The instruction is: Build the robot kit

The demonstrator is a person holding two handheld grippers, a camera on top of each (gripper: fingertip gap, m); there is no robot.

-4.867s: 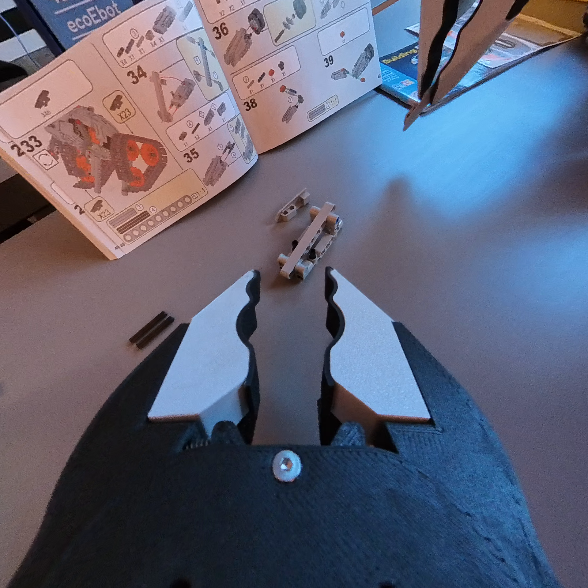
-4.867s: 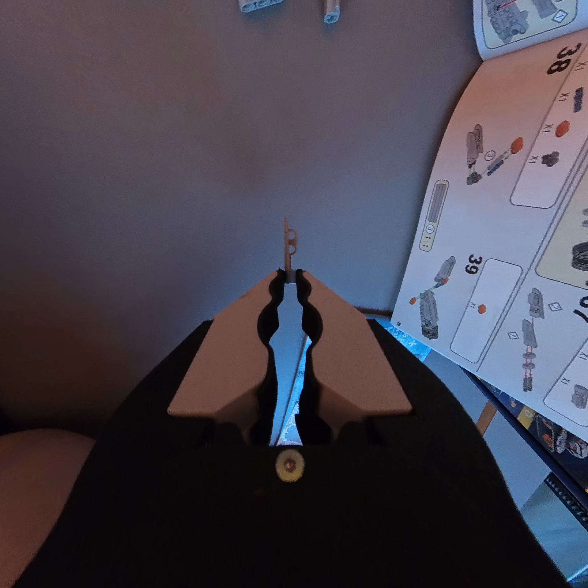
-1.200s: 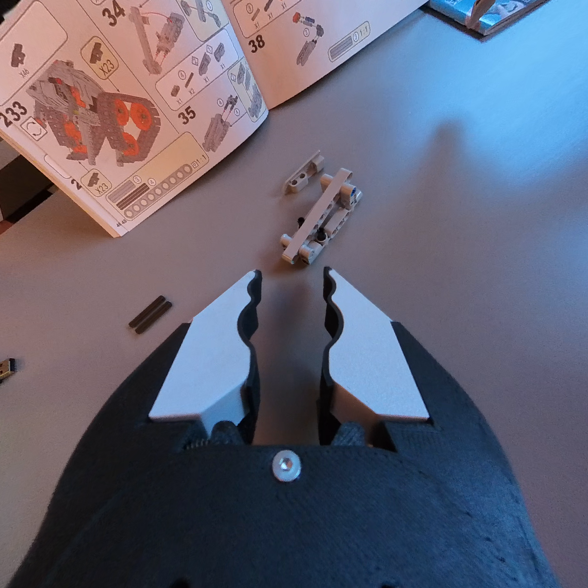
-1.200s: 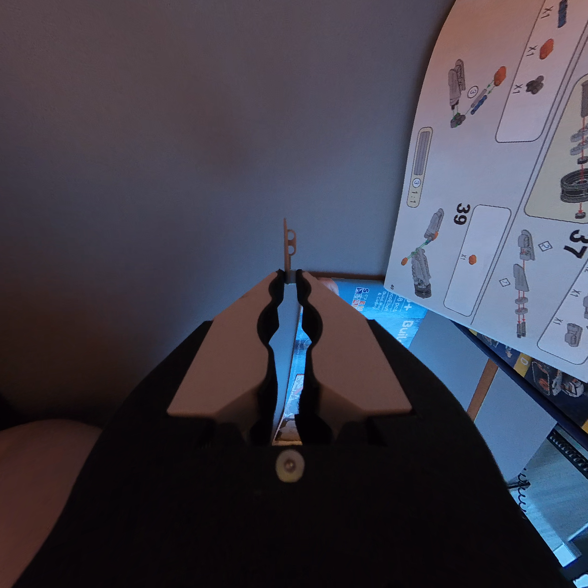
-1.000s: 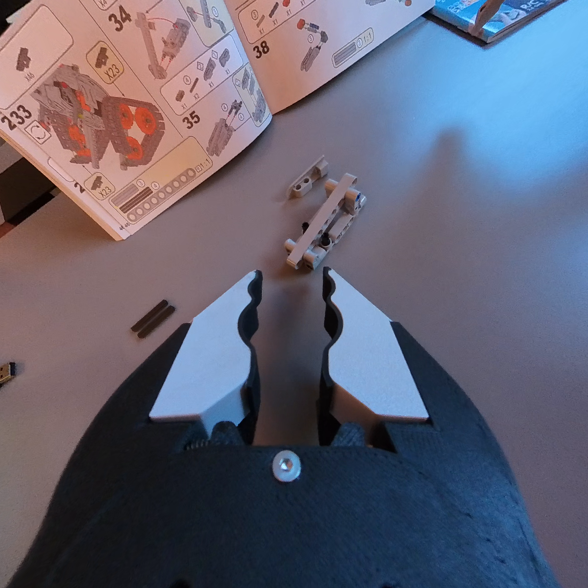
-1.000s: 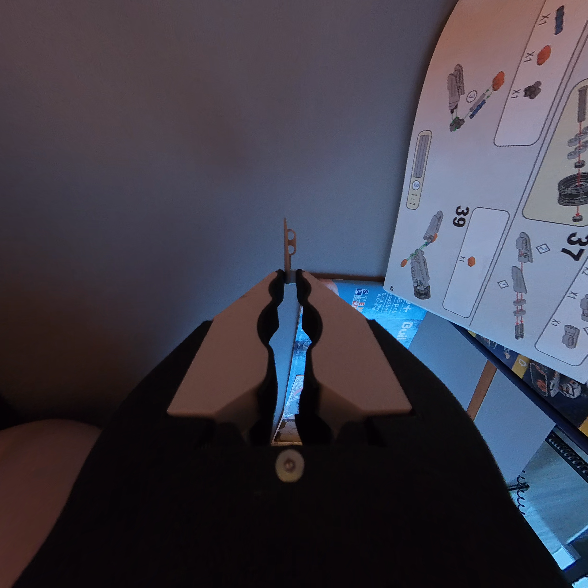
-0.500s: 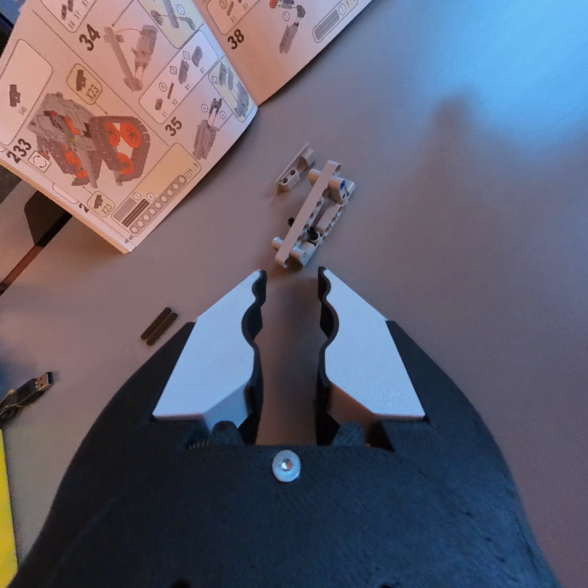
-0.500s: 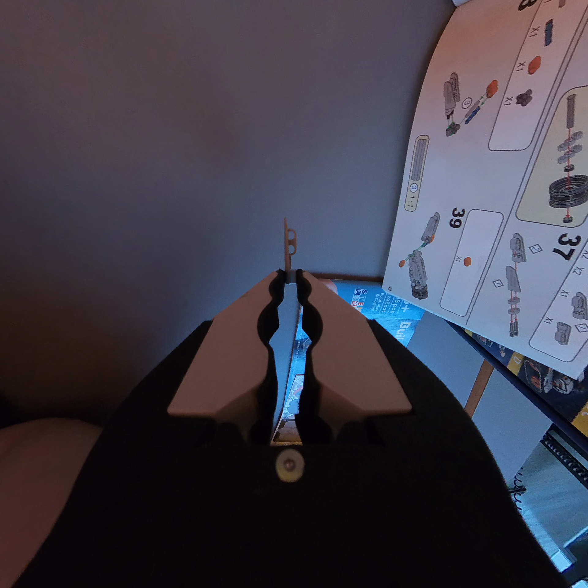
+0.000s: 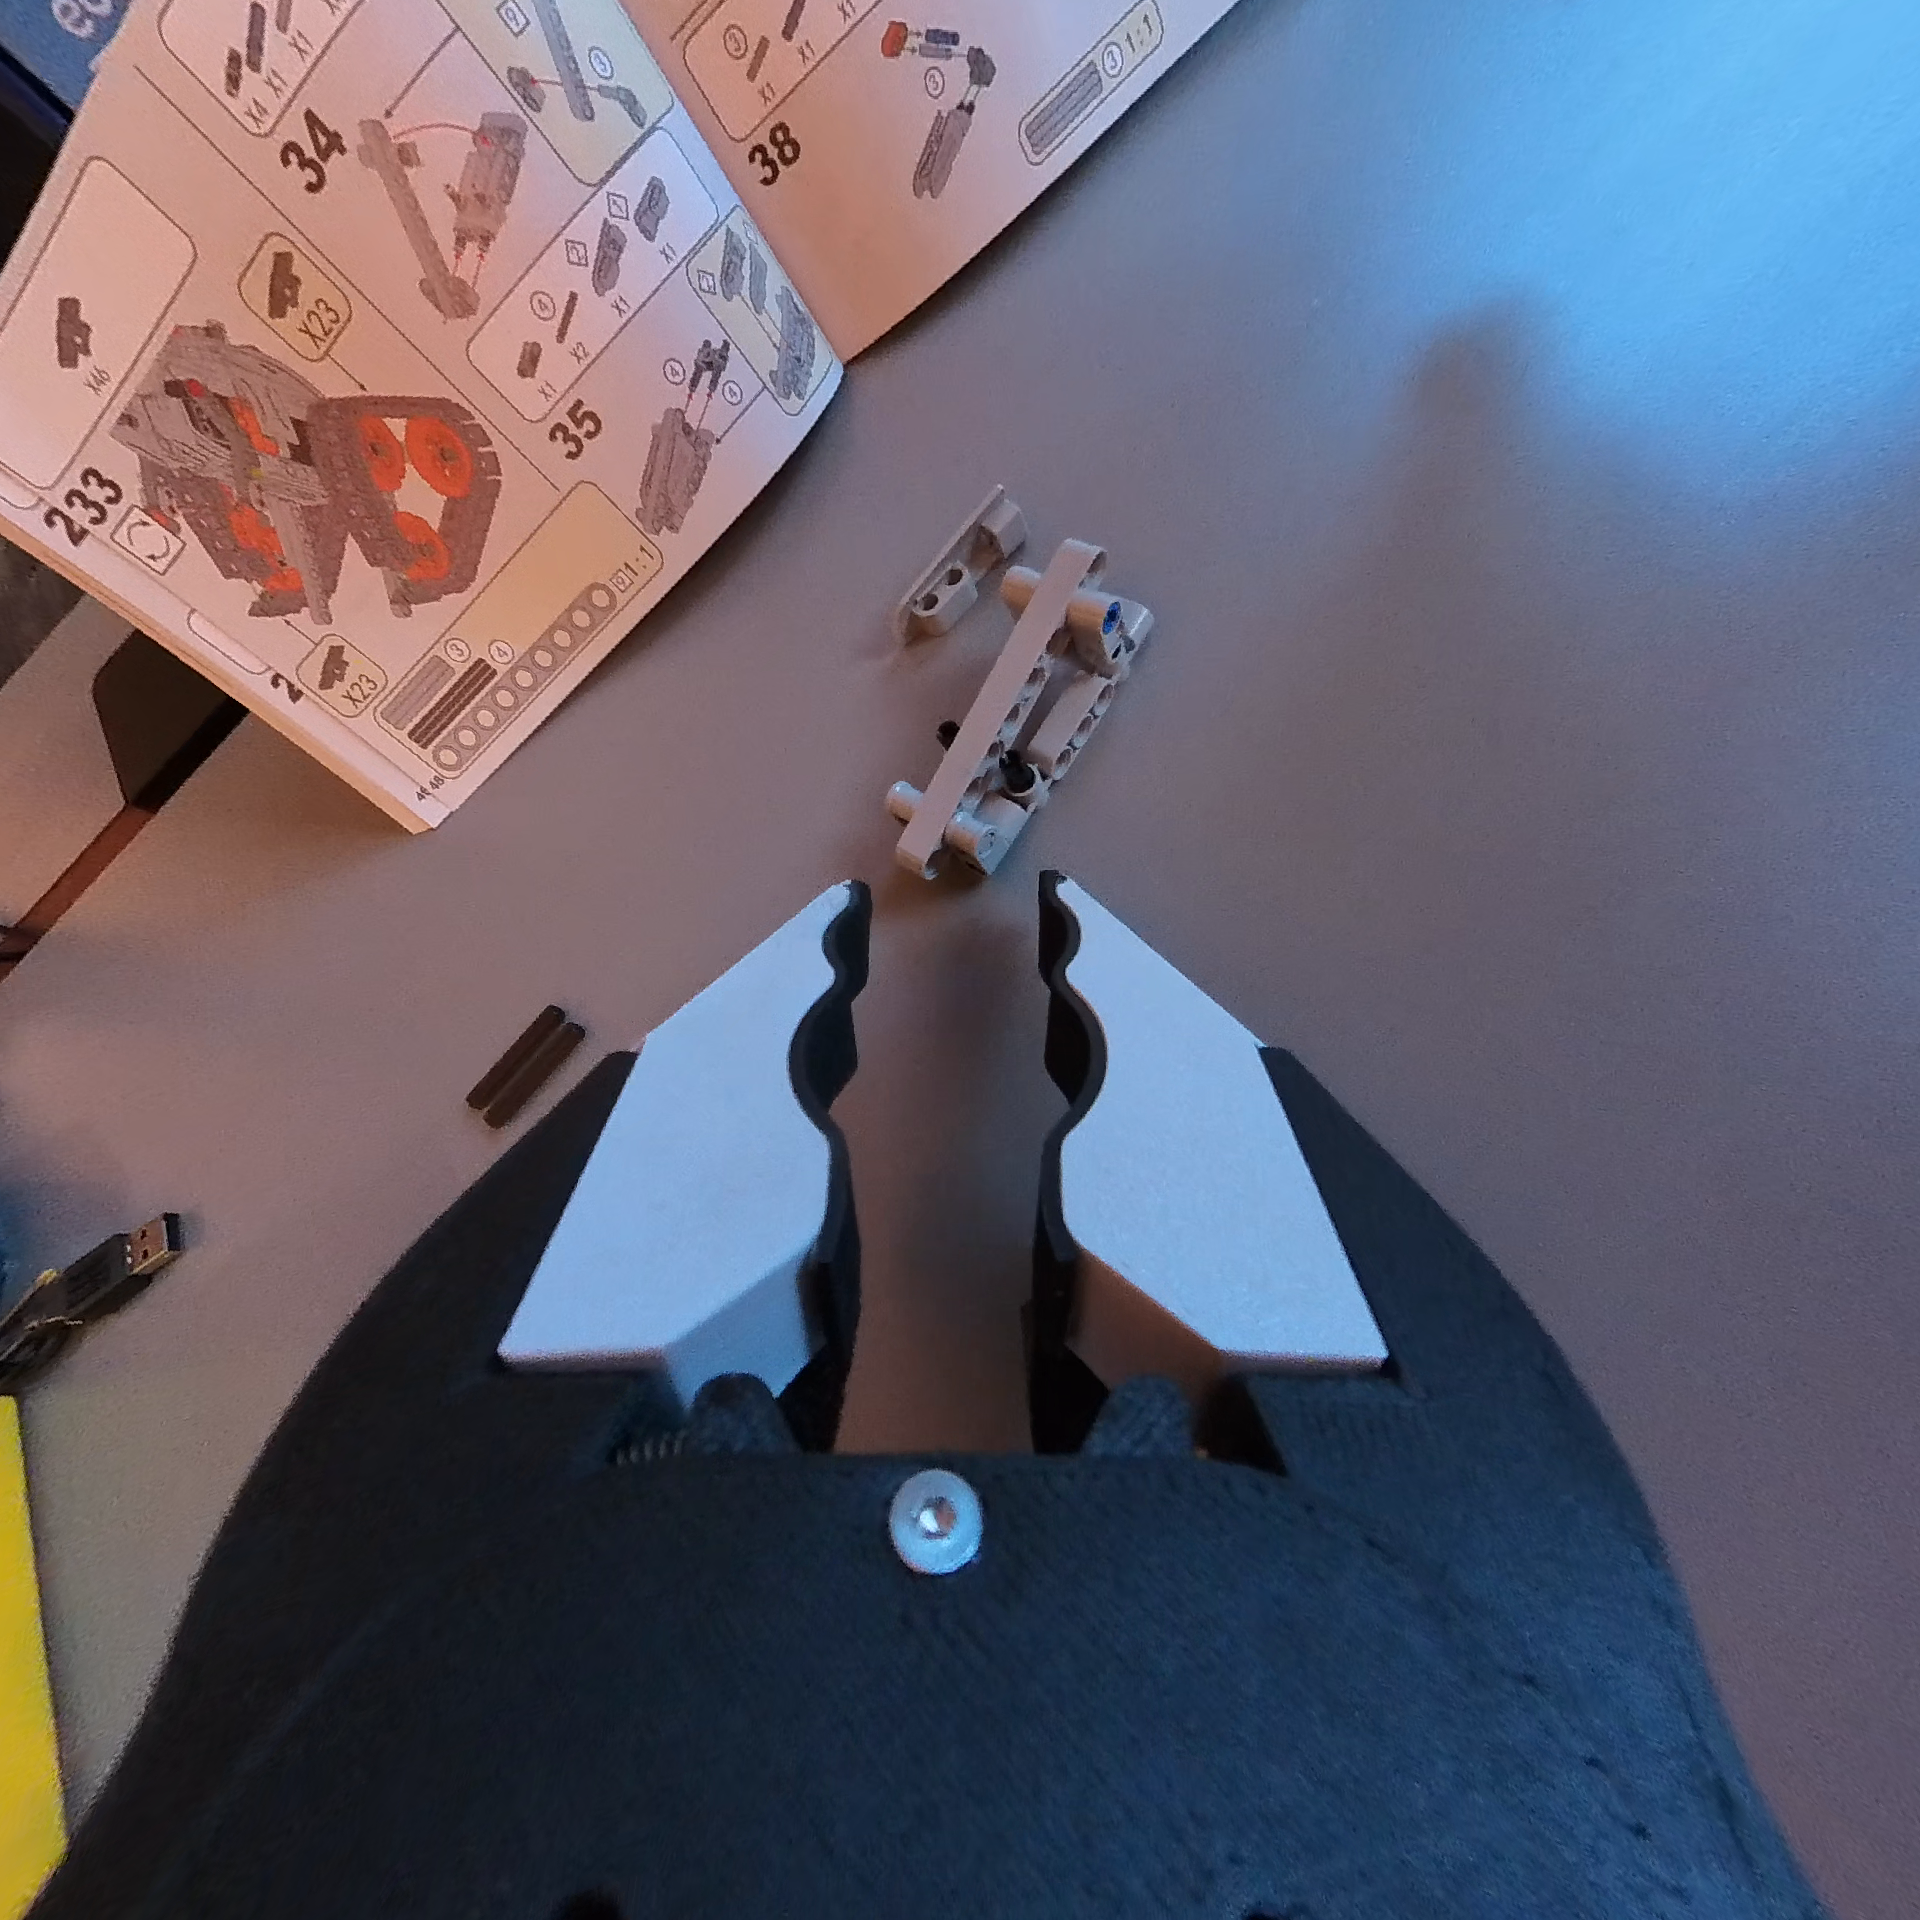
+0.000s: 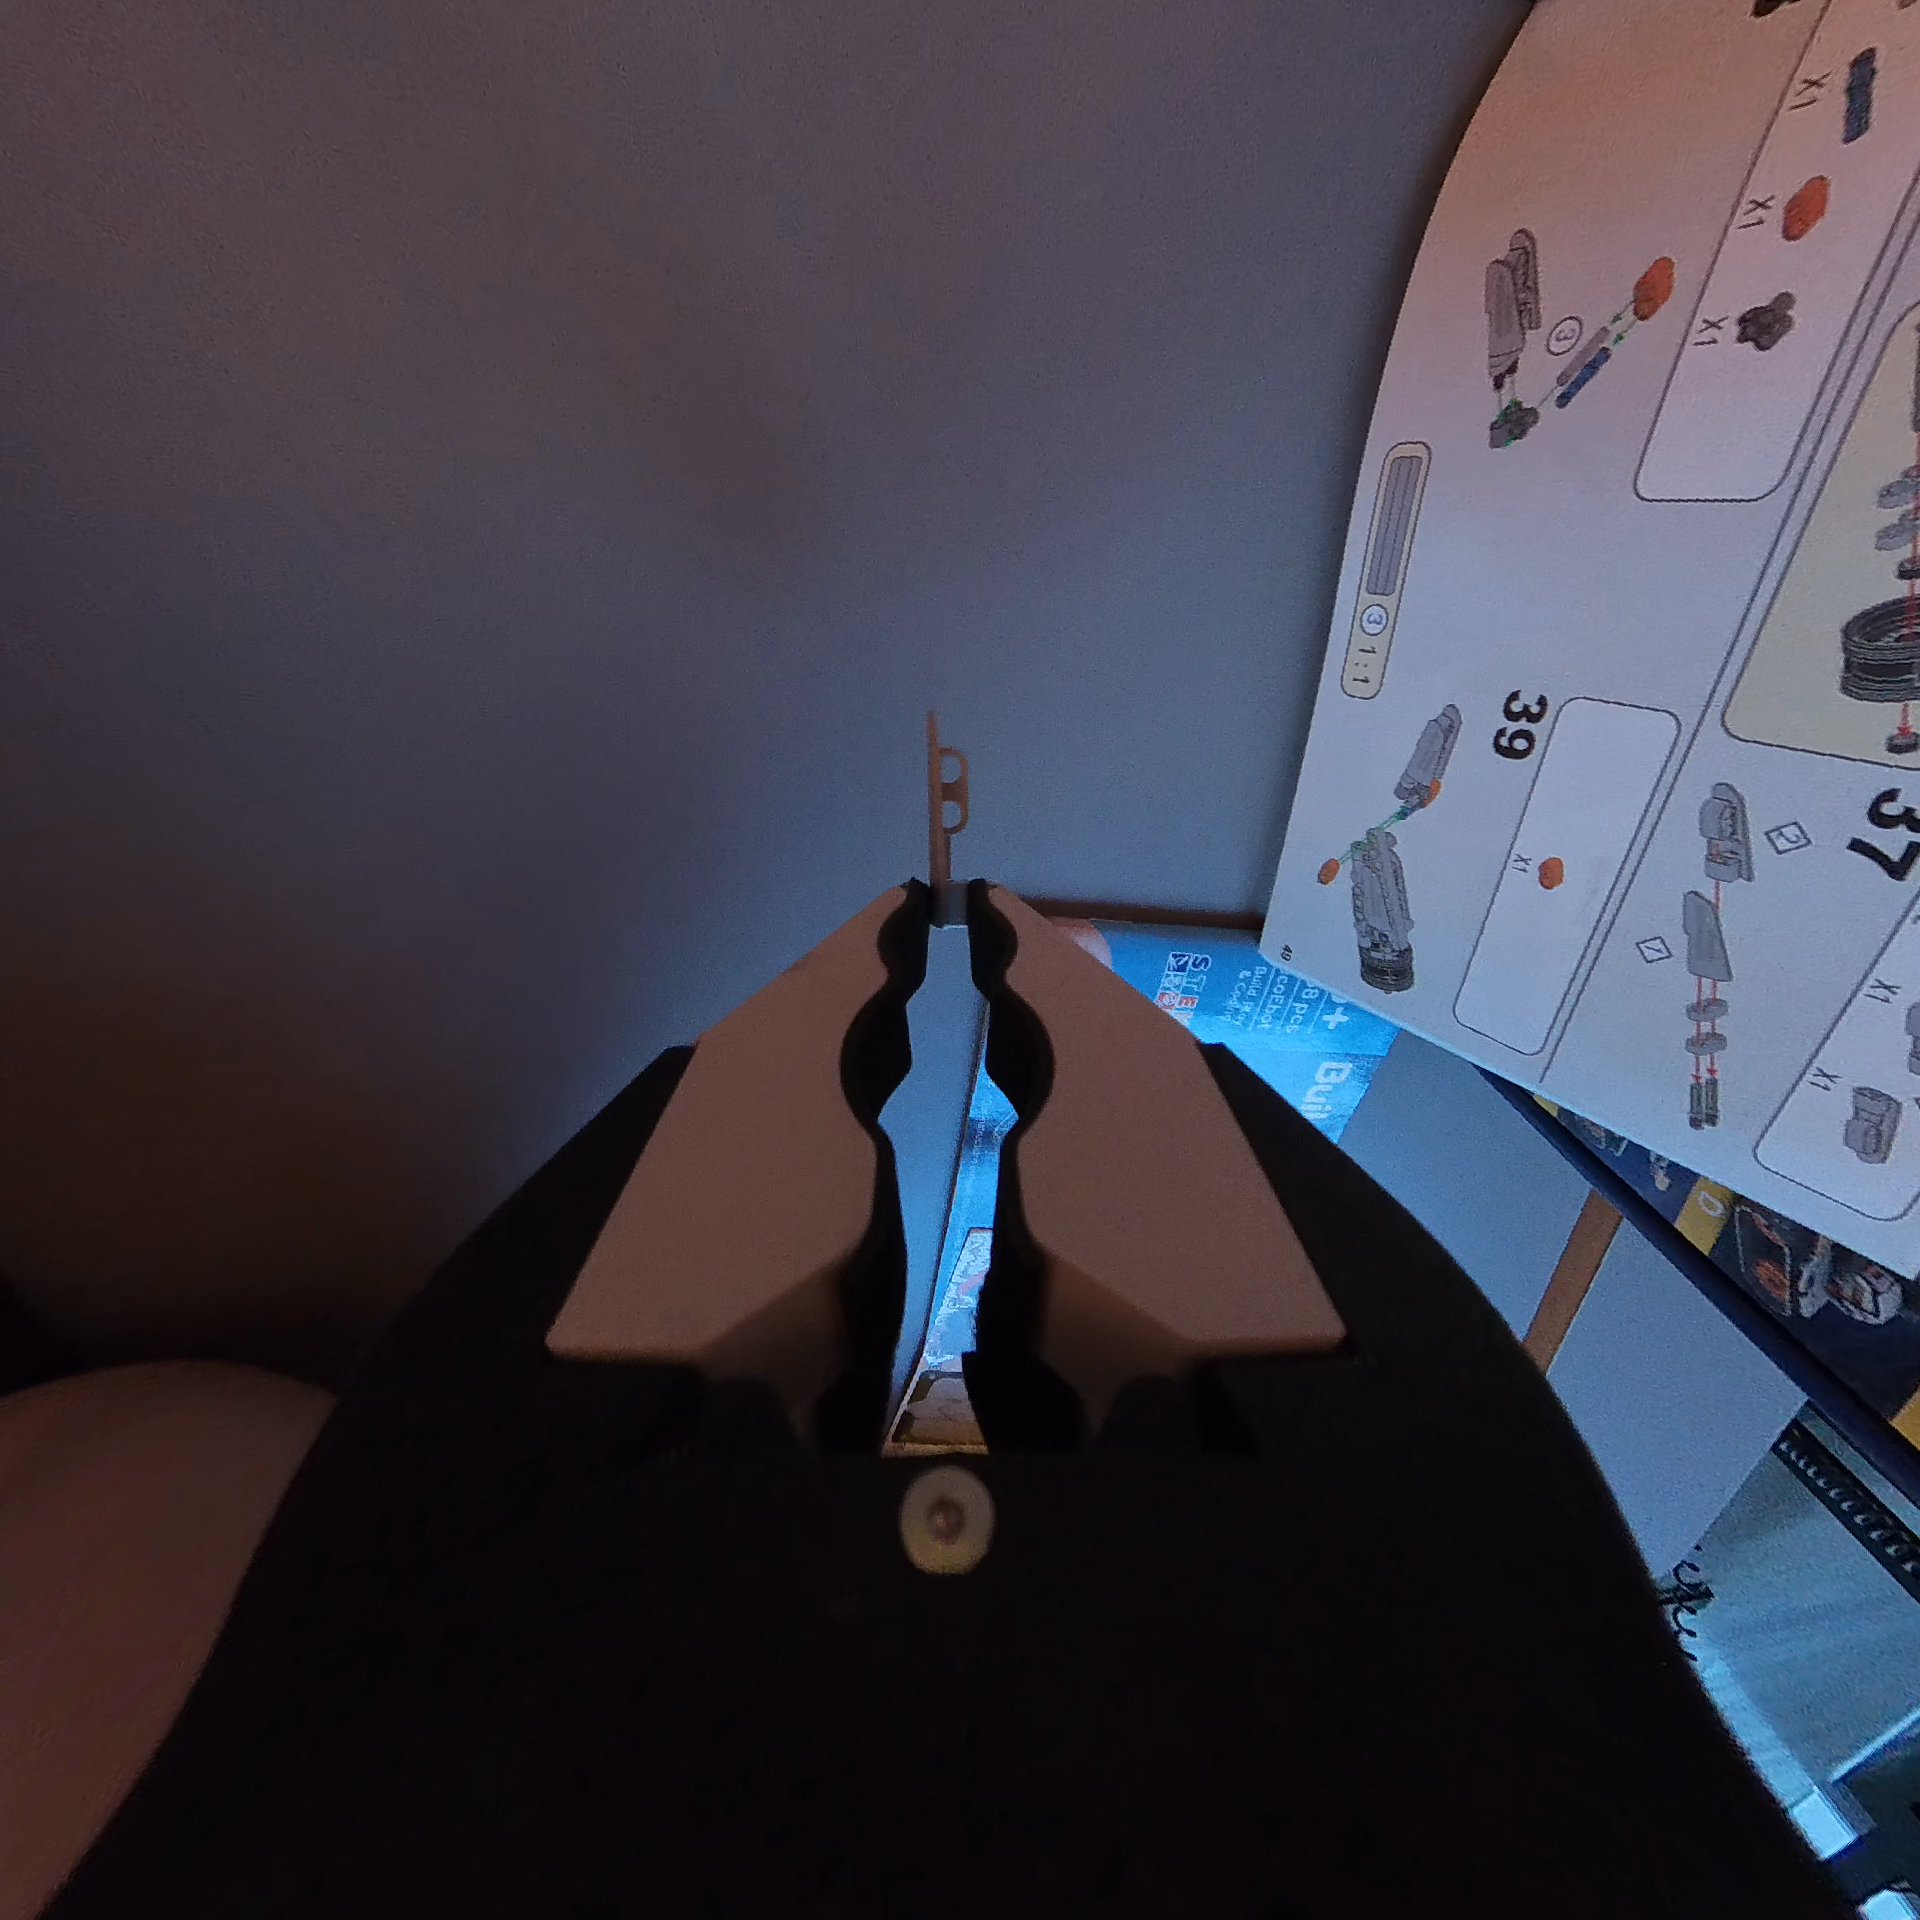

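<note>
In the left wrist view my left gripper (image 9: 945, 894) is open and empty, its tips just short of a small grey brick assembly (image 9: 1013, 717) lying on the grey table. A separate small grey bracket piece (image 9: 961, 566) lies just beyond the assembly. In the right wrist view my right gripper (image 10: 948, 894) is shut on a thin grey panel piece (image 10: 943, 805) that sticks out past the fingertips, held above the table. The open instruction booklet (image 10: 1621, 582) lies to its right and also shows in the left wrist view (image 9: 343, 343).
Two black axle pins (image 9: 525, 1065) lie left of my left fingers. A USB plug (image 9: 99, 1273) and a yellow edge (image 9: 16, 1621) sit at the far left. A blue box (image 10: 1247, 1013) lies under the booklet near the table's edge. Left tips to right tips: about 20 centimeters. The USB plug (image 9: 99, 1273) is about 25 centimeters from my left fingertips.
My left gripper has edged closer to the grey assembly and its jaws have narrowed a little. My right gripper has drifted slightly, still holding the panel piece.
</note>
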